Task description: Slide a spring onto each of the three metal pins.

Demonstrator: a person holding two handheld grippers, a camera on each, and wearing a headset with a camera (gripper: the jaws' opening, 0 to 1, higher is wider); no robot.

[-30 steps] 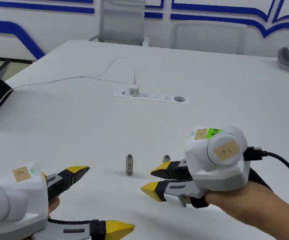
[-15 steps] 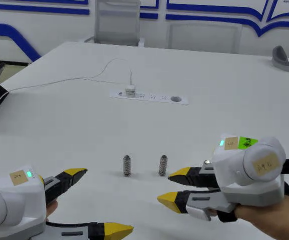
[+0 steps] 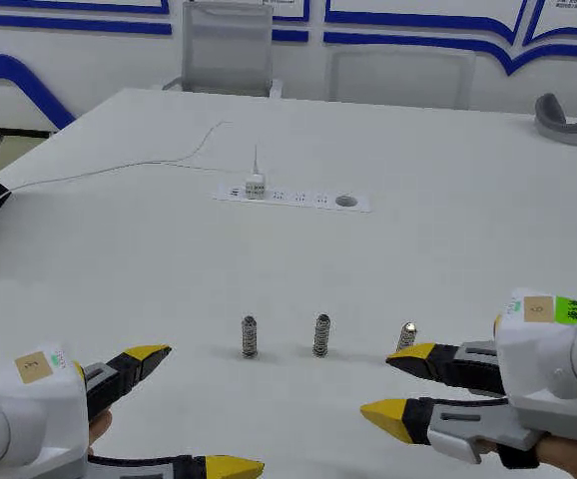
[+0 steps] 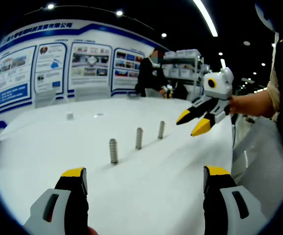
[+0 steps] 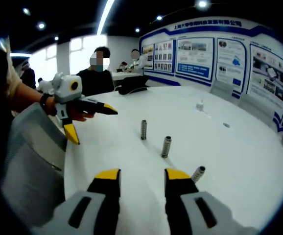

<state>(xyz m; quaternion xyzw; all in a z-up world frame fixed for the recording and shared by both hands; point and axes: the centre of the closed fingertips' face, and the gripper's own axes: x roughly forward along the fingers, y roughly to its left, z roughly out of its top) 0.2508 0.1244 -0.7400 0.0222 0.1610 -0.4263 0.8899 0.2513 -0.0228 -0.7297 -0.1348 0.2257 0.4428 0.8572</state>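
Three springs stand in a row on the white table (image 3: 119, 249), each upright on its pin as far as I can make out: left spring (image 3: 250, 337), middle spring (image 3: 321, 335), right spring (image 3: 406, 336). The right one looks slightly tilted in the right gripper view, just beside that gripper's jaw tip; I cannot tell whether they touch. My right gripper (image 3: 396, 384) hangs low at the right end of the row, jaws parted moderately with nothing between them. My left gripper (image 3: 194, 409) sits at the near left, well apart from the springs, jaws spread wide and empty. From the left gripper view the row runs diagonally away toward the right gripper. Further up the table lies a power strip (image 3: 293, 196) with a plug (image 3: 255, 186) in it and a thin cable (image 3: 119, 167) trailing left. A grey chair (image 3: 227, 45) stands at the far edge.
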